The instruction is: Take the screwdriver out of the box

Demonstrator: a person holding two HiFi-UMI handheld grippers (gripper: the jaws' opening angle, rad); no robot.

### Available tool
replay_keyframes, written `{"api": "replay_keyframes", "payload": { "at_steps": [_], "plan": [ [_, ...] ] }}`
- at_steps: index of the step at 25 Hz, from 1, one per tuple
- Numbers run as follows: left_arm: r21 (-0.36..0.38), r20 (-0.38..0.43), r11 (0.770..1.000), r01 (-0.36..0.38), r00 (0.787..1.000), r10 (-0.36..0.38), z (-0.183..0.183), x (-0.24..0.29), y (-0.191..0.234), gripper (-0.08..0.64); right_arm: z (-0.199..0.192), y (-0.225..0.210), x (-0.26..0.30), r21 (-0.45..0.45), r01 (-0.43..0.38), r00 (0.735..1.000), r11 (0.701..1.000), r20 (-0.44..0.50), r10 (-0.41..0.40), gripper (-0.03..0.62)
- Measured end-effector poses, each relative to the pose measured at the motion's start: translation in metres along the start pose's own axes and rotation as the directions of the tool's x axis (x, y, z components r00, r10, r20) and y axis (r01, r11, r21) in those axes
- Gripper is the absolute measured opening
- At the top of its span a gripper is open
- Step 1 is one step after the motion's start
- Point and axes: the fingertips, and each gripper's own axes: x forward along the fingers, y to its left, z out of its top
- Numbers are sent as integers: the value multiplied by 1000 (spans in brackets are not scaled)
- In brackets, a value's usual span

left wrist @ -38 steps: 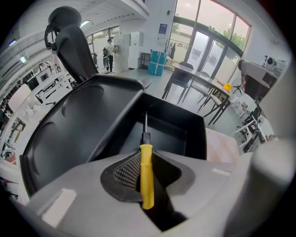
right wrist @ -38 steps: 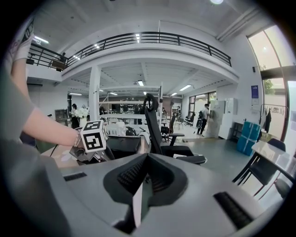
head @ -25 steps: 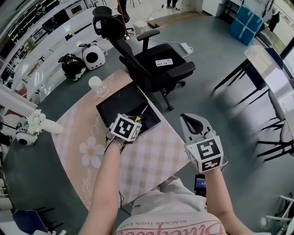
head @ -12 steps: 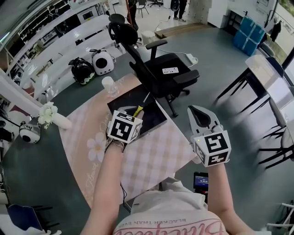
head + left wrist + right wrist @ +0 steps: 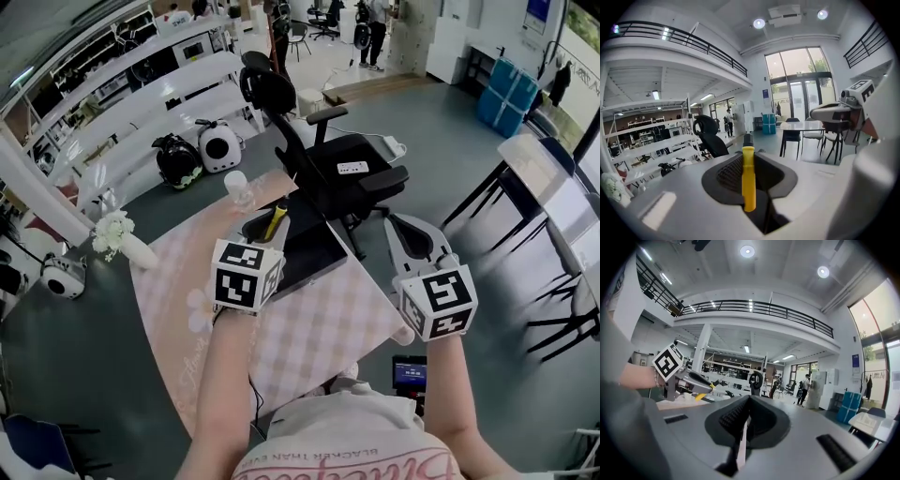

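My left gripper (image 5: 266,225) is shut on a yellow-handled screwdriver (image 5: 276,219), held in the air above the open black box (image 5: 311,255) on the table. In the left gripper view the yellow handle (image 5: 748,177) sits clamped between the jaws and its dark shaft points away at the room. My right gripper (image 5: 410,234) hovers off the table's right edge, jaws together with nothing between them (image 5: 747,403). The right gripper view shows the left gripper (image 5: 688,380) from the side with the yellow handle sticking out.
The table has a pink checked cloth (image 5: 323,328). A clear bottle (image 5: 237,188) stands behind the box and white flowers (image 5: 114,232) at the far left. A black office chair (image 5: 339,176) stands just beyond the table. Helmets and a bag (image 5: 199,153) lie on the floor.
Both grippers have risen. The left one lifted the screwdriver up out of the black box and tipped it toward level; the right one rose beside the table, still holding nothing.
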Motion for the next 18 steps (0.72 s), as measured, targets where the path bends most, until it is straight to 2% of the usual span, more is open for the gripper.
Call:
{"api": "replay_keyframes", "payload": {
  "at_steps": [4, 7, 13, 18],
  "plan": [
    [8, 108, 999, -44, 993, 43, 24, -25, 8, 83, 20, 5, -1, -6, -4, 999, 1000, 41, 4, 6],
    [13, 196, 995, -99, 976, 95, 39, -45, 16, 84, 31, 7, -2, -4, -3, 998, 1000, 70, 3, 6],
    [-22, 349, 984, -175, 921, 172, 57, -82, 29, 84, 46, 11, -3, 18, 0, 994, 1000, 111, -2, 6],
    [-72, 468, 977, -201, 858, 211, 70, -110, 37, 84, 56, 12, -7, 14, 2, 992, 1000, 128, -4, 6]
  ]
}}
